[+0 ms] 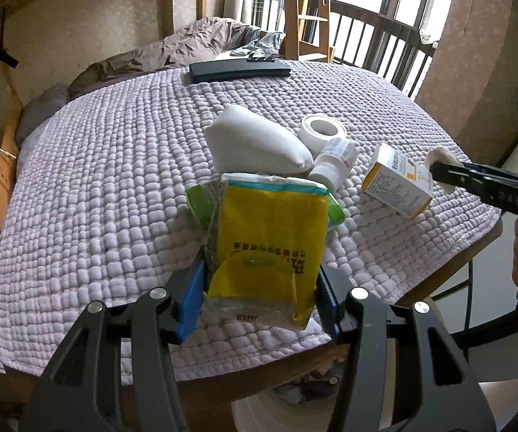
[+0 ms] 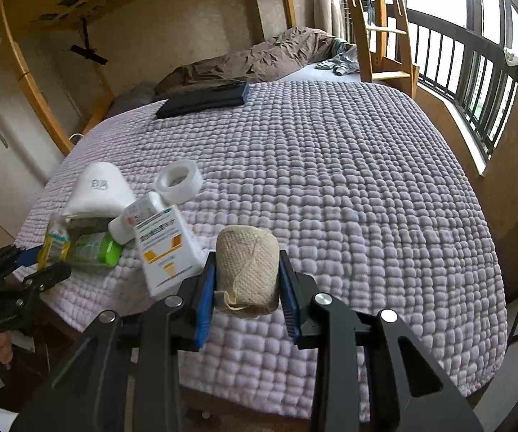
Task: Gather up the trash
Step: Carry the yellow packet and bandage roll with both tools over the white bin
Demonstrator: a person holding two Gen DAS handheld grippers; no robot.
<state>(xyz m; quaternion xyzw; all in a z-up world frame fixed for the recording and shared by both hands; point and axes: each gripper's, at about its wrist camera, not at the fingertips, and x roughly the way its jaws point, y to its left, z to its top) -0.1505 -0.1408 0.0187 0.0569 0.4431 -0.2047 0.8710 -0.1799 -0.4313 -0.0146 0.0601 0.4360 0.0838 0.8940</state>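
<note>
Left tongs clamp yellow plastic packet (near white-orange carton), right tongs clamp beige knitted bandage roll.

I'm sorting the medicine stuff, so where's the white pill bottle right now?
The white pill bottle lies on the quilted cover, mid-frame in the left wrist view, between the white pouch and the tape roll.

Walls: beige, textured
Table cover: lilac quilted cloth
Bed: behind the table, rumpled brown bedding; wooden ladder beside it
Windows: dark railing; bright daylight
</note>
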